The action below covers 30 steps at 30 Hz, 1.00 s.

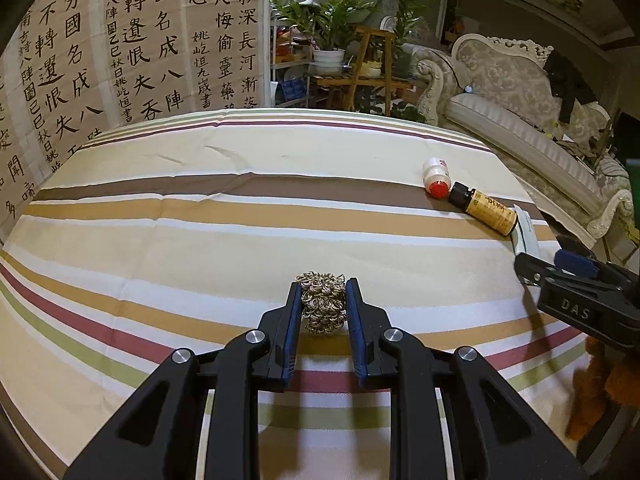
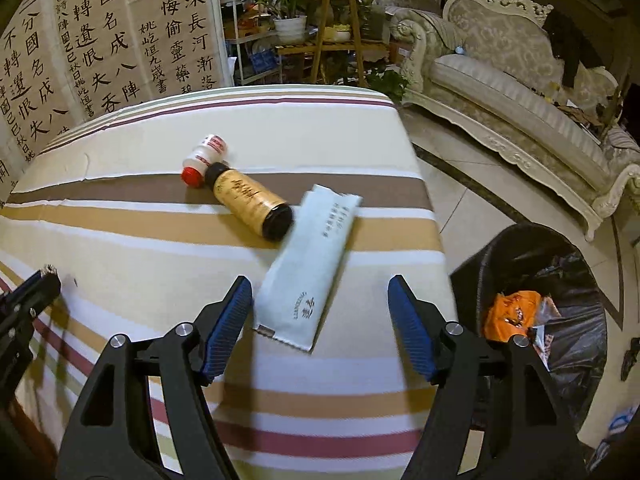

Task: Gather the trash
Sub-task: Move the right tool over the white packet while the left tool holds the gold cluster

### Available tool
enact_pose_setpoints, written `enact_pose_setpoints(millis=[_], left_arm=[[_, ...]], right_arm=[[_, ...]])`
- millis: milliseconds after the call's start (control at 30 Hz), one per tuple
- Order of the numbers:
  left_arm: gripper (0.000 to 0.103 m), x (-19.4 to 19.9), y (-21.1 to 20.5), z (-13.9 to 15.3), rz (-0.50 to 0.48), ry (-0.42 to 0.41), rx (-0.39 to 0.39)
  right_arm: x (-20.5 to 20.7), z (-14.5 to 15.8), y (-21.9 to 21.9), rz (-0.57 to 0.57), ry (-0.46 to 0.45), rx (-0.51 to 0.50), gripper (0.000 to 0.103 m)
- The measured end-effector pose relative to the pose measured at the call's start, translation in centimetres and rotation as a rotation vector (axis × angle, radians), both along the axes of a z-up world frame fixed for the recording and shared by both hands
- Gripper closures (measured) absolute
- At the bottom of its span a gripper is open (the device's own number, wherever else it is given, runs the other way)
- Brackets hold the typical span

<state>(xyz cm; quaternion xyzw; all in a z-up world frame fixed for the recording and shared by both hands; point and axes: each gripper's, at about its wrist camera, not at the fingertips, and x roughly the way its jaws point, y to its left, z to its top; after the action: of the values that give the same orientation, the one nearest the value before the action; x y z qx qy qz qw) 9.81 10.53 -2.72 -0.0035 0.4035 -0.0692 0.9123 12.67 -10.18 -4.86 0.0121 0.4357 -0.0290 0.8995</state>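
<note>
left gripper (image 1: 320,300) clamped on a metal scrubber (image 1: 322,304); right gripper (image 2: 320,304) wide open, empty, white packet (image 2: 310,272) lying between its fingers, bin (image 2: 560,304) just right.

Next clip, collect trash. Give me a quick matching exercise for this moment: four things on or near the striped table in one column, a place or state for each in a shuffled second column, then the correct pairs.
Things
1. metal scrubber
2. pale blue packet
3. brown bottle
4. trash bin

Place or state
A. lying on its side, cap end against the small white bottle
B. on the floor beside the table, lined with a black bag
C. clamped between the left gripper pads
D. flat on the cloth, in front of the open right gripper

Pairs: 1-C, 2-D, 3-A, 4-B
</note>
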Motion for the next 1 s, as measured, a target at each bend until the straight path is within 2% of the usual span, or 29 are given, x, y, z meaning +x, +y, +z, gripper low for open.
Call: enact_pose_setpoints(millis=[100, 167, 233, 333, 1000], left_arm=[[0.08, 0.0, 0.0, 0.0, -0.002, -0.002, 0.0], [0.08, 0.1, 0.1, 0.0, -0.002, -0.002, 0.0], [0.08, 0.1, 0.1, 0.0, -0.001, -0.003, 0.0], [0.08, 0.1, 0.1, 0.0, 0.001, -0.001, -0.001], [0.08, -0.1, -1.0, 0.4, -0.005, -0.005, 0.004]], right_arm=[[-0.4, 0.1, -0.5, 0.004, -0.006, 0.005, 0.038], [-0.4, 0.1, -0.6, 0.006, -0.008, 0.0, 0.048], [-0.5, 0.2, -0.7, 0.018, -0.012, 0.003, 0.053], [-0.4, 0.3, -0.5, 0.04, -0.013, -0.003, 0.068], [-2.8, 1.1, -2.0, 0.057, -0.058, 0.036, 0.07]])
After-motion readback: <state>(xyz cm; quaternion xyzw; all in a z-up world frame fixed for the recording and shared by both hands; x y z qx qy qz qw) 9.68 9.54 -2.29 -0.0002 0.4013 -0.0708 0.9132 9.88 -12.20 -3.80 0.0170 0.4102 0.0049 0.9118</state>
